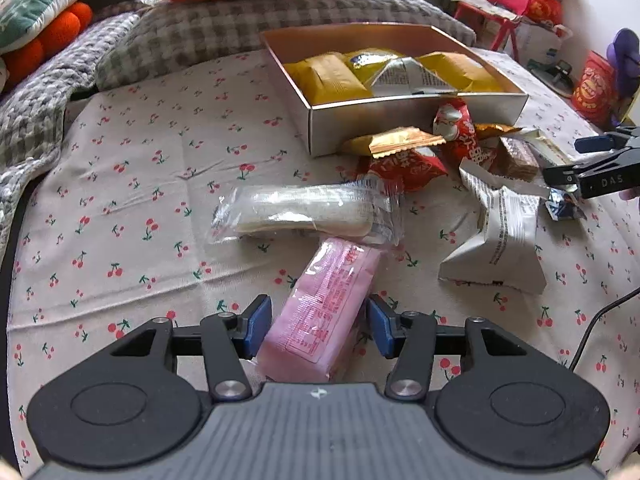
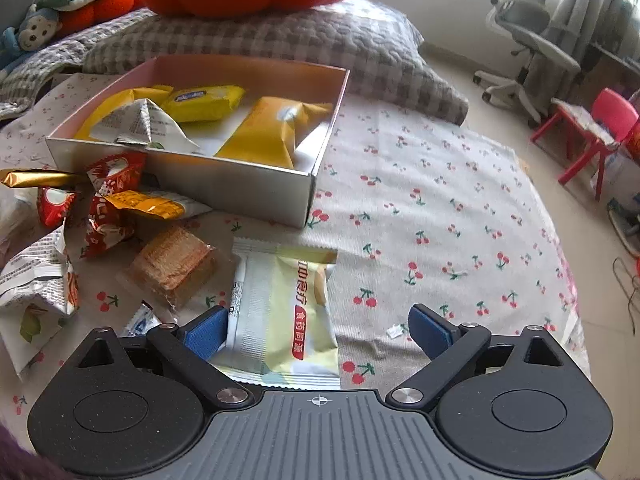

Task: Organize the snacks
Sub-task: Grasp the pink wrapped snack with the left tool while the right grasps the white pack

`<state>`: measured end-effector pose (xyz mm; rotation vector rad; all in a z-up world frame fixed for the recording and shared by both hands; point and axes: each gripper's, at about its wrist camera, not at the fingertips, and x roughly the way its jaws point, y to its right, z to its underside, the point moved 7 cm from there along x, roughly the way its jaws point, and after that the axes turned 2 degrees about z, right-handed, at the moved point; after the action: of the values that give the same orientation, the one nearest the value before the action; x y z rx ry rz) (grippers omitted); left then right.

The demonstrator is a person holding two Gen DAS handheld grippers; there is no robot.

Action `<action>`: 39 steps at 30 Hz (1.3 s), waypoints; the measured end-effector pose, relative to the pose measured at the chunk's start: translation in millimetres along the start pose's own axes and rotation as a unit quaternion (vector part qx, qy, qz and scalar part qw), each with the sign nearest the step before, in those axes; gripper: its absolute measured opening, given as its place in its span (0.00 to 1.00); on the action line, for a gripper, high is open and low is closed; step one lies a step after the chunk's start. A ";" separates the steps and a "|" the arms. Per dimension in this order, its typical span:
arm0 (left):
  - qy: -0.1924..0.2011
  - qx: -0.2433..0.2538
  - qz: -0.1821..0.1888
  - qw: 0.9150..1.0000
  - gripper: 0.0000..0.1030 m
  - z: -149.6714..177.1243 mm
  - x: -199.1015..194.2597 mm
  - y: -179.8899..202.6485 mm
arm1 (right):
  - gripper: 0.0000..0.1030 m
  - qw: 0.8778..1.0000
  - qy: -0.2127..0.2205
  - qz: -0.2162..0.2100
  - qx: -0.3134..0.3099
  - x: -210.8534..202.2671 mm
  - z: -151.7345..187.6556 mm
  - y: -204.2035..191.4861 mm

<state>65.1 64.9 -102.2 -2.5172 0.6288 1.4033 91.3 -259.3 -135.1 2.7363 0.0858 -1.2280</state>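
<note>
1. My left hand-held gripper point(image 1: 318, 326) straddles one pink packet point(image 1: 326, 308) on the bed point(image 1: 132, 208), pads just apart from it.
2. My right hand-held gripper point(image 2: 318, 330) gapes wide; one pale yellow packet point(image 2: 286, 316) touches its left pad.
3. The box point(image 2: 240, 188) holds four packets, far left.

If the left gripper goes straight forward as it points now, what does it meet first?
The pink snack pack, already between the open left gripper jaws; beyond it lies the clear-wrapped snack. Depth is hard to judge.

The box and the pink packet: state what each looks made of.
Box: likely thin cardboard with a satin, metallic-looking finish; it has crisp folded corners.
Pink packet: probably glossy plastic film; it shows soft glare and slight translucence between the left claw fingers.
</note>
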 end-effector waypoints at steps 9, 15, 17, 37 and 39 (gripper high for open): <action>-0.017 -0.002 0.025 1.000 0.31 -2.2 0.0 7.8 | 0.50 0.999 -0.016 -0.049 0.008 -3.4 -5.4 -10.7; -0.025 -0.012 0.035 0.999 0.29 -3.4 -2.5 13.5 | 0.45 0.999 -0.020 -0.047 0.005 -6.7 -6.8 -12.6; -0.029 -0.017 0.050 0.998 0.29 -3.2 -4.8 16.7 | 0.44 0.999 -0.022 -0.046 0.009 -8.0 -7.1 -11.2; 0.037 0.004 0.131 0.991 0.28 -49.7 -43.2 72.3 | 0.43 0.996 0.020 -0.065 0.063 -43.1 -41.9 4.6; 0.049 0.001 0.130 0.990 0.28 -60.4 -44.3 75.9 | 0.43 0.995 0.020 -0.066 0.070 -43.5 -46.0 3.3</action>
<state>56.6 -12.8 -29.7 -2.5890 1.0081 1.3615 96.8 -255.3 -72.1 2.9198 0.1954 -1.2565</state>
